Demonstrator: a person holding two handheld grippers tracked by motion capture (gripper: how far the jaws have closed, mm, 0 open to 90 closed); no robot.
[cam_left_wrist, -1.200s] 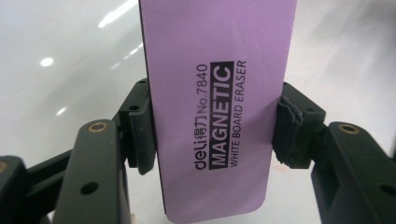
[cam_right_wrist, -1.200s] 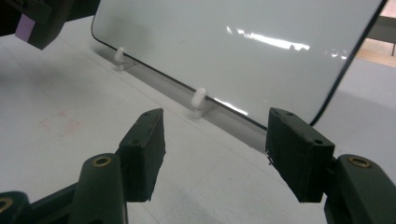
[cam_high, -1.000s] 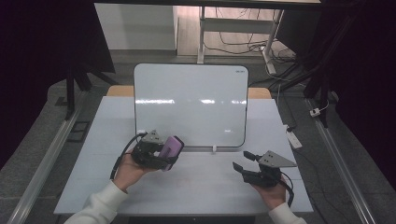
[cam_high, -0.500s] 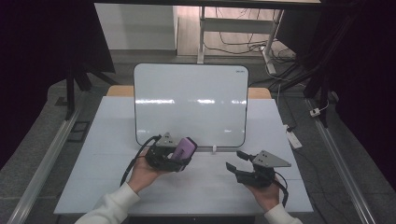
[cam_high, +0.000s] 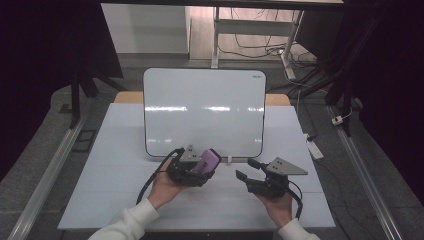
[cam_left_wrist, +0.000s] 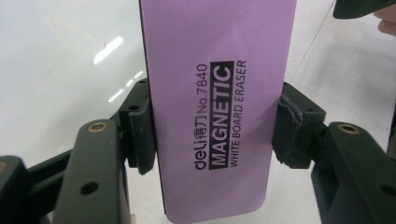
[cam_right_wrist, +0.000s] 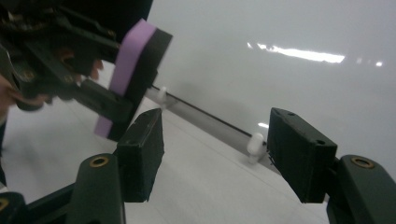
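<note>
A purple magnetic whiteboard eraser (cam_left_wrist: 219, 93) with black print is clamped between the pads of my left gripper (cam_left_wrist: 212, 135). In the high view that left gripper (cam_high: 200, 167) holds the eraser (cam_high: 208, 161) just in front of the lower edge of the upright whiteboard (cam_high: 204, 107). My right gripper (cam_high: 247, 170) hovers to the right of it, open, with nothing between its fingers. The right gripper view has the open right gripper (cam_right_wrist: 215, 154) pointing at the board's bottom edge, with the eraser (cam_right_wrist: 135, 65) at upper left.
The whiteboard stands on small white feet (cam_right_wrist: 254, 142) on a white table (cam_high: 115, 150). A white power strip (cam_high: 315, 148) lies at the table's right edge. Metal rails run along both sides on the floor, and cables lie behind the table.
My left gripper has carried the eraser to the right and forward, toward the whiteboard's lower edge. My right gripper has shifted a little left, toward the left one.
</note>
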